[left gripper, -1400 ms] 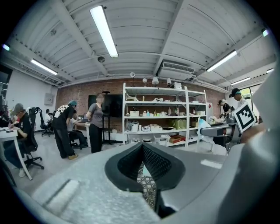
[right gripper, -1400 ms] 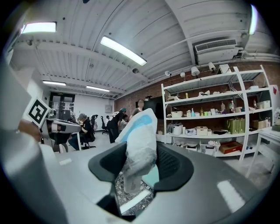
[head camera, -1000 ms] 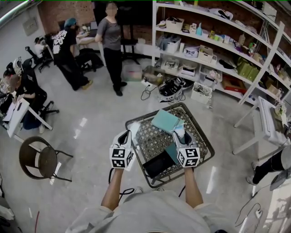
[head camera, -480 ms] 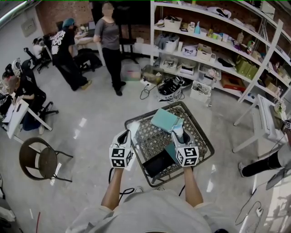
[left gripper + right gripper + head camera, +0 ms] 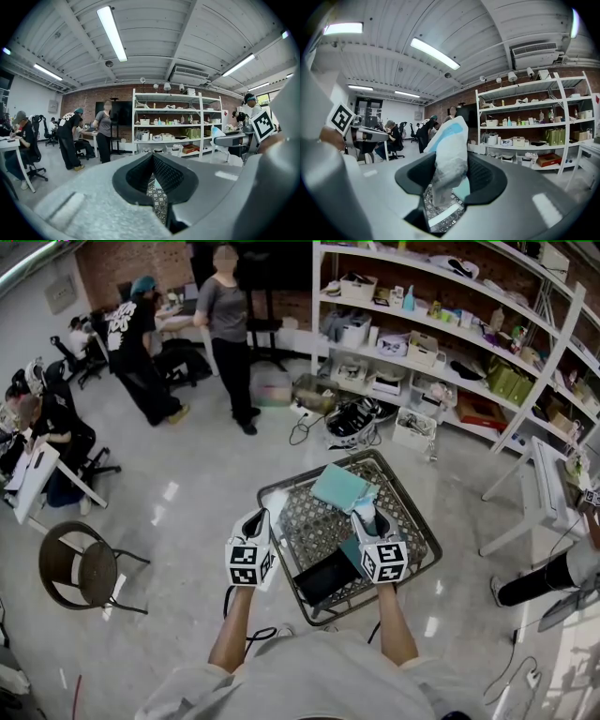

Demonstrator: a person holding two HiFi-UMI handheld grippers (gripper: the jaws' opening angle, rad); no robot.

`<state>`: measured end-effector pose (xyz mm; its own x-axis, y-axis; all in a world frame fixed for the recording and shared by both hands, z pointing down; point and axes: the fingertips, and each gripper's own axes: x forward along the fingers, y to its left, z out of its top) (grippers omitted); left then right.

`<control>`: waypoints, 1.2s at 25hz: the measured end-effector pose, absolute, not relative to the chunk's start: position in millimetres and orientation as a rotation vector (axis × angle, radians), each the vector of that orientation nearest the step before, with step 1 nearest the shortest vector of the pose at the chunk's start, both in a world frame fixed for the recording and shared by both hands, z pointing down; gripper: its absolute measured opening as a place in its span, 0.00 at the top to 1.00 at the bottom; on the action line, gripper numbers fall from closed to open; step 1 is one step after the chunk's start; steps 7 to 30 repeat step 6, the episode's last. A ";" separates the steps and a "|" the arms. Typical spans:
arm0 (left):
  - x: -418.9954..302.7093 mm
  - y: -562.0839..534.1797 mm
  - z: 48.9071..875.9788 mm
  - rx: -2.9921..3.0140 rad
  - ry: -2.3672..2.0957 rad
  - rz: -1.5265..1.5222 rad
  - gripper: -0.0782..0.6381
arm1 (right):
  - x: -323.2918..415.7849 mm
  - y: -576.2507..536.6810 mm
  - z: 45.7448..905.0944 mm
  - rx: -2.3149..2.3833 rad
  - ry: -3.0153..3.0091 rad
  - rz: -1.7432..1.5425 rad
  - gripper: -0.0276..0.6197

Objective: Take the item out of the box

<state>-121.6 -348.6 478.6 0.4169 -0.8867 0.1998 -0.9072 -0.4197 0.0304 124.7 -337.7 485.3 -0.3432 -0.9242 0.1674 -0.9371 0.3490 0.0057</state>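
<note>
A small table (image 5: 424, 557) with a patterned top and metal rim stands in front of me. On it lie an open black box (image 5: 326, 576) near me and a teal lid (image 5: 340, 487) at the far side. My right gripper (image 5: 367, 518) hovers over the table's right half, shut on a white packet with a blue stripe (image 5: 369, 508). In the right gripper view the packet (image 5: 449, 150) stands upright between the pads. My left gripper (image 5: 255, 519) hangs at the table's left edge, its jaws (image 5: 153, 161) together with nothing between them.
Long shelves (image 5: 441, 324) full of boxes line the back right. Two people (image 5: 230, 334) stand at the back, and others sit at desks on the left. A round chair (image 5: 80, 568) stands at the left and a white table (image 5: 548, 486) at the right.
Neither gripper nor the packet has moved. Only a person's leg at the right edge has shifted.
</note>
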 end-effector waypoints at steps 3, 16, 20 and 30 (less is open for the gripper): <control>-121.4 -348.2 478.7 2.529 -1.612 0.231 0.89 | 124.4 -338.0 486.3 1.708 -2.460 0.137 0.66; -121.0 -347.6 479.4 2.528 -1.611 0.230 0.89 | 124.5 -337.3 487.5 1.706 -2.457 0.133 0.66; -121.0 -347.6 479.4 2.528 -1.611 0.230 0.89 | 124.5 -337.3 487.5 1.706 -2.457 0.133 0.66; -121.0 -347.6 479.4 2.528 -1.611 0.230 0.89 | 124.5 -337.3 487.5 1.706 -2.457 0.133 0.66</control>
